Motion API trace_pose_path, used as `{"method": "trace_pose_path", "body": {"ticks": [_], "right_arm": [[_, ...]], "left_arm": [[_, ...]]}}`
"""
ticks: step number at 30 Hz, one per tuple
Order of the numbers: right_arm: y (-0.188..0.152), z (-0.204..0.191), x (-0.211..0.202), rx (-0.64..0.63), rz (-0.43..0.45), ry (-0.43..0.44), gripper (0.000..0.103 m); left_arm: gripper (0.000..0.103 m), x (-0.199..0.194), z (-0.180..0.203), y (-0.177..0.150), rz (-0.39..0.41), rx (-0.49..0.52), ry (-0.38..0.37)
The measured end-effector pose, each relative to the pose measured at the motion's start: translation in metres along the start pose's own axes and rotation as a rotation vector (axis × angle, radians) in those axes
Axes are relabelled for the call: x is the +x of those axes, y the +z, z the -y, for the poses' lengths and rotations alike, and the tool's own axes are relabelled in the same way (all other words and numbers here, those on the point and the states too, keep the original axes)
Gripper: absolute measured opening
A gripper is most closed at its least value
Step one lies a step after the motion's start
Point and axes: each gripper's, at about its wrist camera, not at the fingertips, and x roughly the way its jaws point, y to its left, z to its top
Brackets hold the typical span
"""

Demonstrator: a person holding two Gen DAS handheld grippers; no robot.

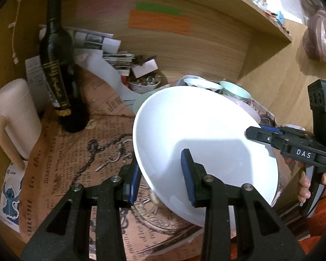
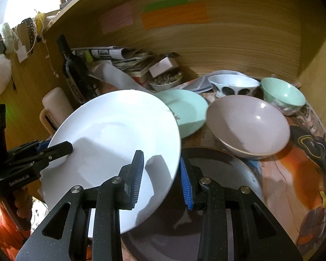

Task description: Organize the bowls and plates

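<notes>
A large white plate (image 1: 197, 134) is held tilted above the table; it also shows in the right wrist view (image 2: 110, 134). My left gripper (image 1: 163, 180) straddles its left rim, jaws apart with one finger on each side. My right gripper (image 2: 160, 178) straddles the opposite rim the same way. Each gripper shows in the other's view, closed on the plate's rim: the right one (image 1: 263, 137), the left one (image 2: 54, 150). On the table lie a dark plate (image 2: 217, 184), a mint plate (image 2: 189, 111), a pink bowl (image 2: 247, 126), a spotted bowl (image 2: 232, 87) and a mint bowl (image 2: 282, 93).
A dark wine bottle (image 1: 56, 65) and a pink mug (image 1: 15, 117) stand at the left. A small bowl of trinkets (image 2: 165, 82), newspapers (image 2: 119, 56) and a small box (image 2: 163, 65) crowd the back. Wooden walls enclose the back and right; a shelf runs overhead.
</notes>
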Motion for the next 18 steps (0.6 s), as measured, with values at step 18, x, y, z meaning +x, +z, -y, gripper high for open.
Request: {"method": "trace_pose_path", "body": {"ticks": [18], "right_arm": [[-0.025,0.038,-0.030,0.069,0.013,-0.056,0.030]], "left_arm": [[0.035,0.015,0.041,-0.001,-0.028,0.057,-0.077]]}}
